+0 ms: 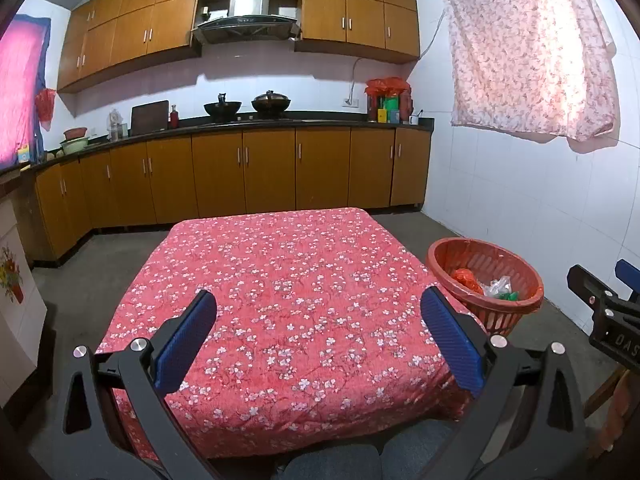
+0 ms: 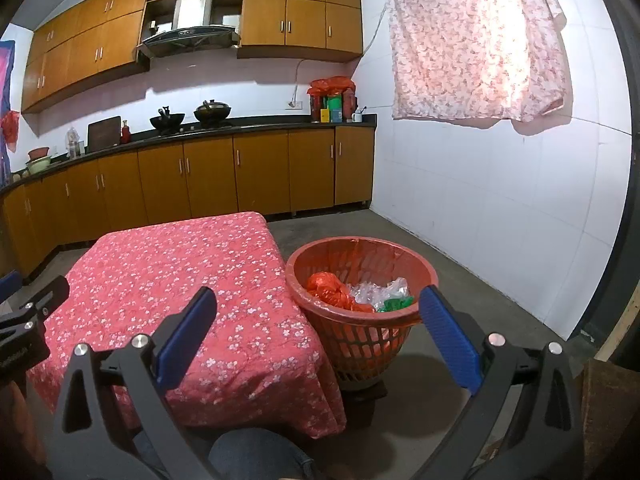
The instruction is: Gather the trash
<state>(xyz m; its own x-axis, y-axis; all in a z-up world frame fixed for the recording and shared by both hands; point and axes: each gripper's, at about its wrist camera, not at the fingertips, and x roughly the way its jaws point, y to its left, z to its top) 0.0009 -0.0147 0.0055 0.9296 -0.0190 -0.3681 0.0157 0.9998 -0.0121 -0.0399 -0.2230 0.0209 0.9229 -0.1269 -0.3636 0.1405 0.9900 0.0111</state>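
Observation:
A red plastic basket (image 2: 362, 250) (image 1: 440, 250) stands on the floor at the right side of a low table covered in a red flowered cloth (image 1: 280, 280) (image 2: 180, 272). Inside it lie an orange-red plastic bag (image 2: 328, 290), crumpled clear plastic (image 2: 380, 292) and a green scrap (image 2: 396, 304). My left gripper (image 1: 318, 304) hangs open above the table's near half with nothing between its blue pads. My right gripper (image 2: 318, 300) is open too, empty, over the table's right edge and the basket's near rim. No loose trash shows on the cloth.
Wooden cabinets and a dark counter (image 1: 280, 122) with woks run along the back wall. A white tiled wall (image 2: 500, 208) with a hanging floral cloth stands to the right. Grey concrete floor (image 2: 460, 292) surrounds the table. A person's knees in jeans (image 2: 256, 456) sit below.

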